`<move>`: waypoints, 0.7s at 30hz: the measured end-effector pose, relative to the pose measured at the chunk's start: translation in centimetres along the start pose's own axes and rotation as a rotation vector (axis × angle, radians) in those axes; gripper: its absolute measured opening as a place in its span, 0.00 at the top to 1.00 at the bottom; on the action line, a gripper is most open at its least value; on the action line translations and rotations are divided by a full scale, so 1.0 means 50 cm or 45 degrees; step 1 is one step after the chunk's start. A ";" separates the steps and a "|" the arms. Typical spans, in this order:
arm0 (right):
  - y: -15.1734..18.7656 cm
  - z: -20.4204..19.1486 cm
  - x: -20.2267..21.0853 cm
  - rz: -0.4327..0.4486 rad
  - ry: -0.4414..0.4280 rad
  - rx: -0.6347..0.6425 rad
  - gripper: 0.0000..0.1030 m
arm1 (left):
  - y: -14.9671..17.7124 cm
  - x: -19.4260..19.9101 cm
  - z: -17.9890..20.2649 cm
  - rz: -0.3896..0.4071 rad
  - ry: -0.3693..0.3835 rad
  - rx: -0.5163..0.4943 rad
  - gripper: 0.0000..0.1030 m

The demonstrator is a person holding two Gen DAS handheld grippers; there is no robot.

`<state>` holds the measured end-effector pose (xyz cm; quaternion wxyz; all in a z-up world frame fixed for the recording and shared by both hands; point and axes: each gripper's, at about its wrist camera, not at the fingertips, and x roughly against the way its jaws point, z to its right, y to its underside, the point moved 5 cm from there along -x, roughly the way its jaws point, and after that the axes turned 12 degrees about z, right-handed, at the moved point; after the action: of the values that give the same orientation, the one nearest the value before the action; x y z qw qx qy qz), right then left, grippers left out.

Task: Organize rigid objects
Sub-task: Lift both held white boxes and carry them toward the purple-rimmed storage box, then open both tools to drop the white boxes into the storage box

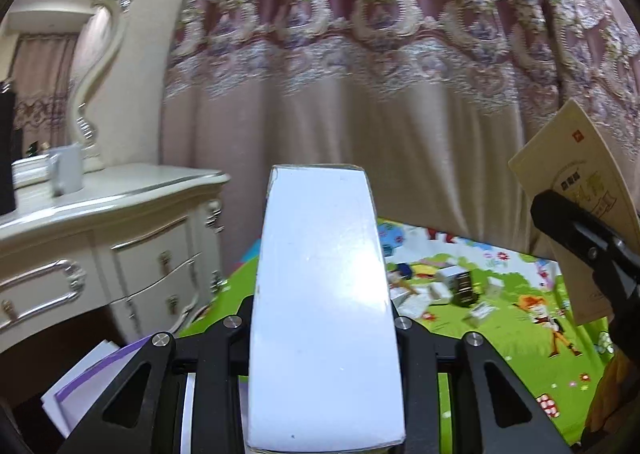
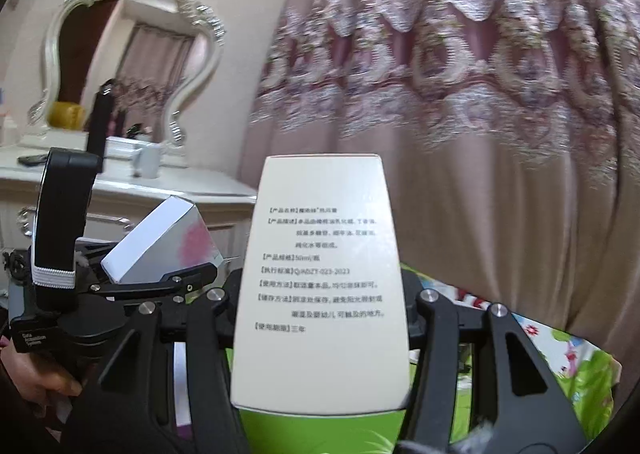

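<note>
Clamped between the left gripper's (image 1: 324, 334) jaws stood a smooth white box (image 1: 324, 294), glossy and blank-faced. Likewise, the right gripper's (image 2: 320, 314) jaws pinched a cream carton (image 2: 320, 274), matte card printed with black Chinese text. Beyond both hung a pink embroidered curtain (image 1: 360, 94).

A bedroom in a private home. A pink embroidered curtain (image 1: 360, 74) fills the field from 11 to 2 o'clock, while a cream dressing table (image 1: 100, 222) with silver-trimmed drawers and an ornate carved mirror (image 2: 132, 54) stands at 9 to 10 o'clock. A cartoon-printed children's play mat (image 1: 500, 314) covers the floor at 4 o'clock.
</note>
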<state>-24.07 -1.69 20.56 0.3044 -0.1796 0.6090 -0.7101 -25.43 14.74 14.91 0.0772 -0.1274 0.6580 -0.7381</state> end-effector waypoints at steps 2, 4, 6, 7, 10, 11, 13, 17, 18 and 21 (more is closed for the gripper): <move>0.001 -0.032 -0.014 -0.012 -0.066 0.012 0.46 | 0.012 0.008 -0.032 -0.021 -0.045 0.017 0.65; 0.005 -0.062 -0.030 -0.038 -0.135 0.015 0.46 | 0.026 0.016 -0.068 -0.045 -0.095 0.033 0.65; 0.014 -0.094 -0.048 -0.070 -0.203 0.014 0.46 | 0.041 0.023 -0.098 -0.070 -0.140 0.048 0.65; 0.022 -0.114 -0.059 -0.094 -0.245 0.014 0.46 | 0.051 0.027 -0.116 -0.089 -0.163 0.058 0.65; 0.044 -0.160 -0.084 -0.163 -0.343 0.000 0.46 | 0.082 0.031 -0.163 -0.157 -0.219 0.090 0.65; 0.051 -0.173 -0.094 -0.190 -0.374 -0.008 0.46 | 0.094 0.032 -0.178 -0.182 -0.236 0.100 0.65; 0.071 -0.201 -0.109 -0.259 -0.433 -0.020 0.46 | 0.122 0.034 -0.205 -0.236 -0.270 0.118 0.65; 0.120 -0.250 -0.135 -0.400 -0.528 -0.029 0.46 | 0.173 0.034 -0.249 -0.346 -0.323 0.182 0.65; 0.131 -0.259 -0.141 -0.427 -0.543 -0.025 0.46 | 0.182 0.033 -0.257 -0.370 -0.333 0.195 0.65; 0.174 -0.288 -0.153 -0.523 -0.584 -0.008 0.46 | 0.217 0.035 -0.283 -0.443 -0.382 0.234 0.65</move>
<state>-25.48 13.55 10.20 0.2834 -0.4556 0.4776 -0.6957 -31.78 26.41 2.86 0.0569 -0.3394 0.5376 -0.7698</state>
